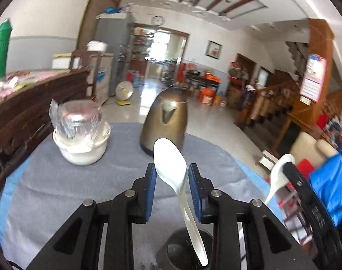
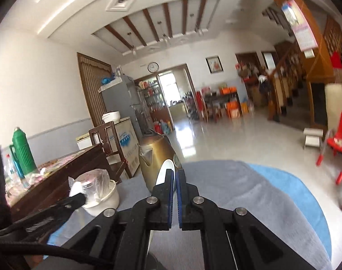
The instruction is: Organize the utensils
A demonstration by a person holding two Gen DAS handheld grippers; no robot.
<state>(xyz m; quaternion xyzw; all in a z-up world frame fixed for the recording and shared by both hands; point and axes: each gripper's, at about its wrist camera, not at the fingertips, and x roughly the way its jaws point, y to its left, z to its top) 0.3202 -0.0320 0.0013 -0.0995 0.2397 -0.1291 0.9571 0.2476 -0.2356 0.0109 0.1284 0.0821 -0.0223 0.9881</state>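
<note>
My left gripper (image 1: 172, 167) holds a white spoon (image 1: 171, 157) by its bowl, which sits between the blue pads and points away from me. The handle runs back down to a dark round holder (image 1: 186, 247) at the bottom edge. Whether its end is inside the holder I cannot tell. My right gripper (image 2: 175, 171) is shut on a second white spoon (image 2: 164, 168), whose tip pokes out above the left finger. This gripper and its spoon (image 1: 280, 175) also show at the right of the left wrist view. Both grippers hover above the grey cloth (image 1: 103, 180).
A gold kettle (image 1: 165, 123) stands on the round blue table (image 2: 306, 191) just beyond the grippers. A white bowl (image 1: 81, 153) with a plastic-wrapped jar (image 1: 76, 119) sits to its left. A dark wooden table (image 2: 58, 171) with a green flask (image 2: 21, 150) lies further left.
</note>
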